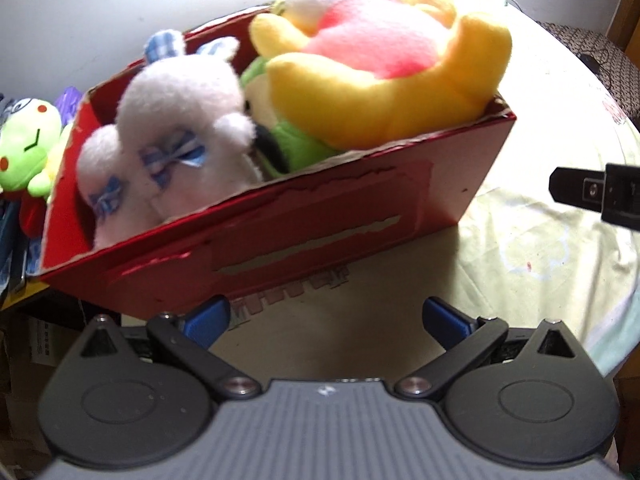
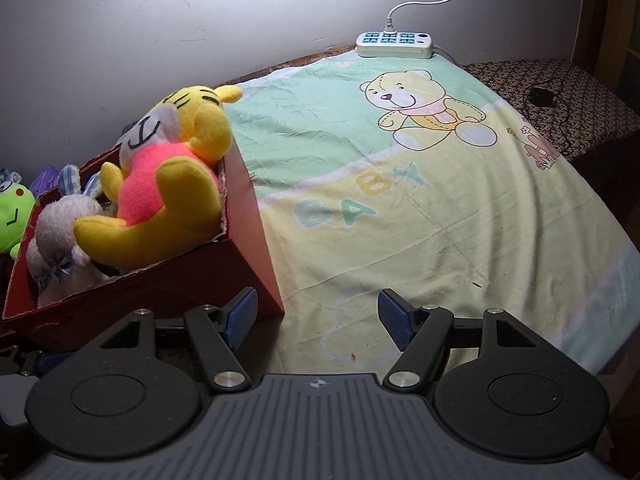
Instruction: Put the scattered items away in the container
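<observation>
Nearest to us in the left wrist view, our left gripper (image 1: 326,322) has its blue pads spread wide with nothing between them, hanging just in front of the red box (image 1: 304,220) at the lower middle of the frame. Our right gripper (image 2: 318,320) is likewise spread wide and empty in its own view, its left pad close by the box's near right corner; one of its black fingers pokes in at the right edge of the left view.

Under both we see a pale green and yellow baby sheet (image 2: 400,220) printed with a bear and the word BABY, and the box rests on it, filling the left and centre of the left view. Inside it, a white plush rabbit (image 1: 172,136) with blue checked bows lies at the left end, a green plush (image 1: 296,140) is wedged in the middle, and a big yellow tiger plush (image 1: 384,68) in a pink top sprawls over the right end, rising above the rim.

Beyond the box's left wall, at the left edge, sits a green frog plush (image 1: 28,148), outside the box. Farthest off, at the top of the right view, a white power strip (image 2: 394,45) lies by the wall.
</observation>
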